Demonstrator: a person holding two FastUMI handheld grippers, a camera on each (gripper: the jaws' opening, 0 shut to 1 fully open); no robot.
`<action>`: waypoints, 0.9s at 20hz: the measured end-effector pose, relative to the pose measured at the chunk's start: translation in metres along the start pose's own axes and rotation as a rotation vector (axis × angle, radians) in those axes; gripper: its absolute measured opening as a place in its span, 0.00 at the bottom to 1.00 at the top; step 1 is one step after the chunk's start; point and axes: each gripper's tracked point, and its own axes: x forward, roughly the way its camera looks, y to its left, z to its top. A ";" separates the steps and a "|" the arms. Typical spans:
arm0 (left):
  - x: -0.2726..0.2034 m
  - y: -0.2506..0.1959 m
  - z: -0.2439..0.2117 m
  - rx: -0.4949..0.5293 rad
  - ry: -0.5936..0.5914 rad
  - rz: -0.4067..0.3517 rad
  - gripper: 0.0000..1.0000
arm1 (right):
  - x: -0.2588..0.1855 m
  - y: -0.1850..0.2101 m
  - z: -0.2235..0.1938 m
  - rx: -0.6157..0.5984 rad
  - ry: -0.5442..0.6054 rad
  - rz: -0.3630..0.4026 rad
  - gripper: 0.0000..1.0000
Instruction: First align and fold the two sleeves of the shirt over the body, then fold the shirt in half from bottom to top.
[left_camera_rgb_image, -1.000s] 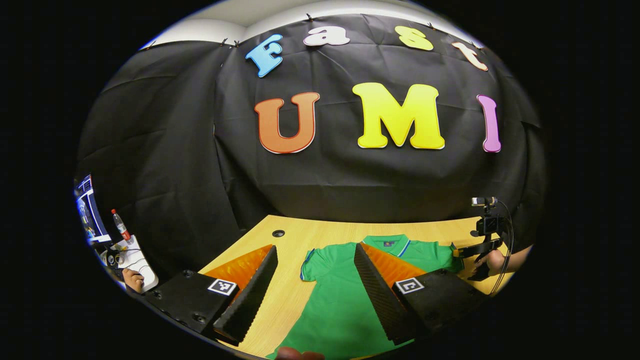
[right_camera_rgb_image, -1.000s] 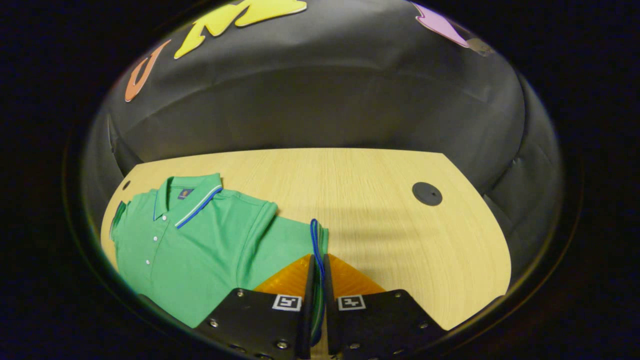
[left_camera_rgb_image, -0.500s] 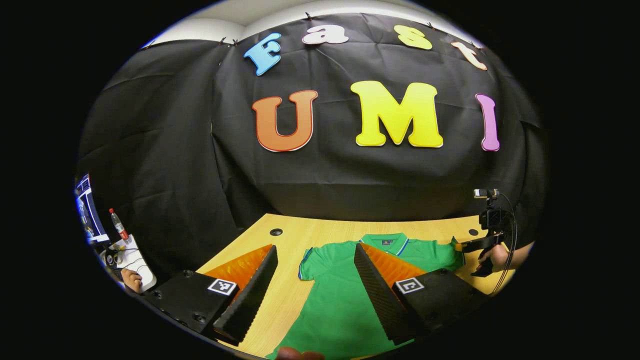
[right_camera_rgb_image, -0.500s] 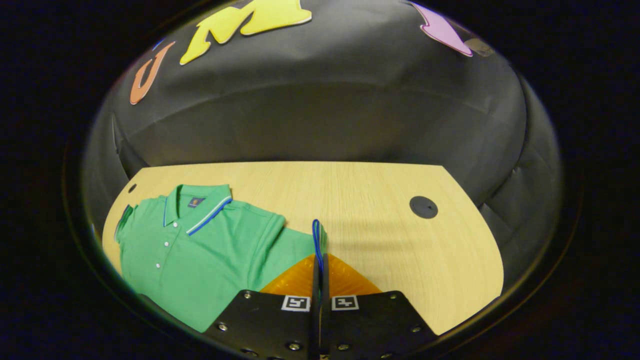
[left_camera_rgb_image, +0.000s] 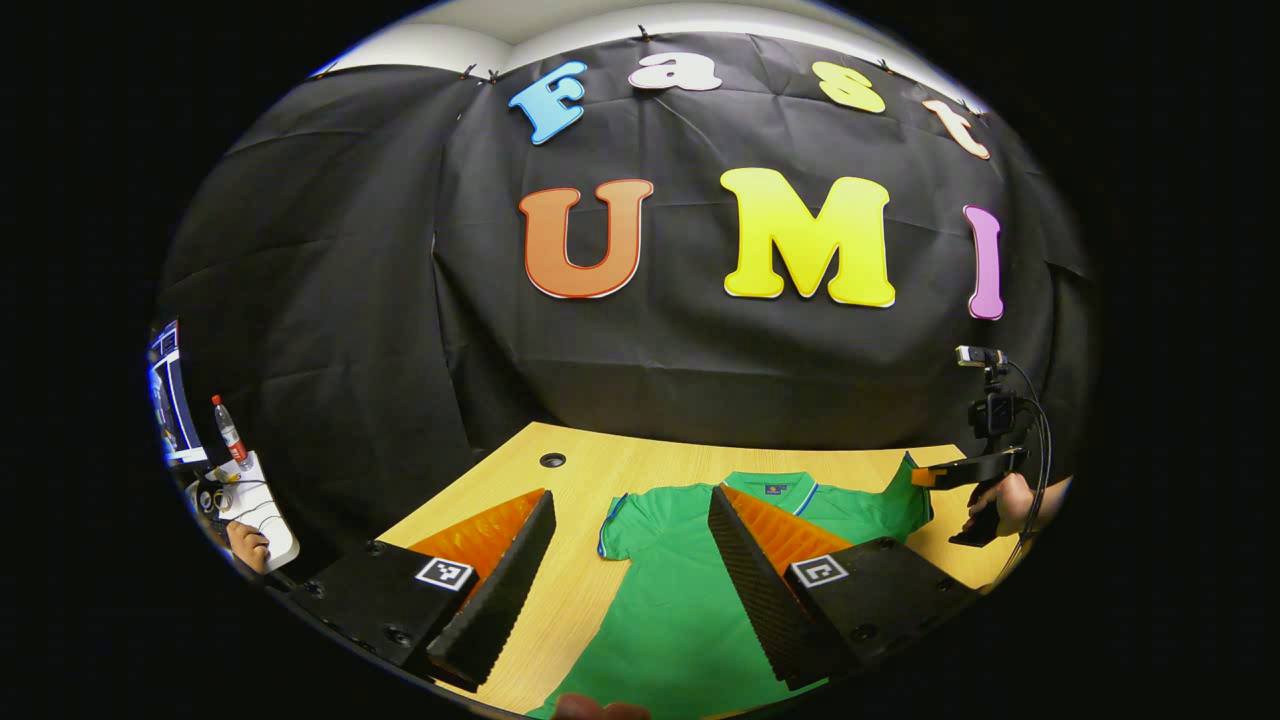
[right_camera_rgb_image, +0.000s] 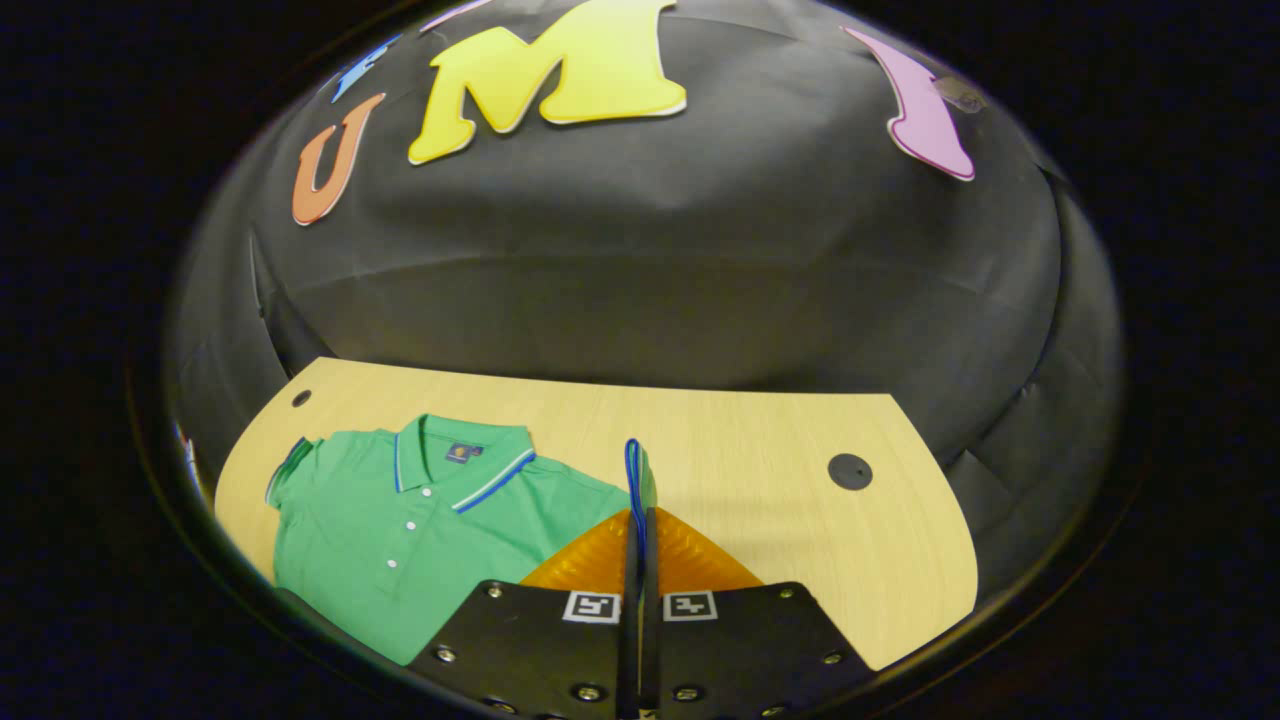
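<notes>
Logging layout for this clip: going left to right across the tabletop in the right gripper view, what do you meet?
Small dark hole near the table's left corner → shirt's far sleeve → collar → sleeve cuff pinched in the right gripper → round black grommet.

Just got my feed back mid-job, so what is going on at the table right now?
A person is folding a green polo shirt that lies face up on the light wooden table, holding a gripper in each hand. The right gripper is shut on the blue-edged cuff of one sleeve and holds it raised off the table. The left gripper hangs open above the shirt's other side, where the other sleeve lies flat and unfolded. No fold is finished yet.
</notes>
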 end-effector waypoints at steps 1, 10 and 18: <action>-0.001 0.004 -0.001 -0.005 0.001 0.003 0.99 | -0.002 0.005 0.002 -0.007 -0.002 0.002 0.01; -0.009 0.048 -0.006 -0.008 -0.006 0.033 0.99 | -0.002 0.067 0.009 -0.052 -0.008 0.029 0.01; -0.015 0.081 -0.014 -0.018 0.009 0.054 0.99 | 0.032 0.123 -0.032 -0.085 0.092 0.056 0.01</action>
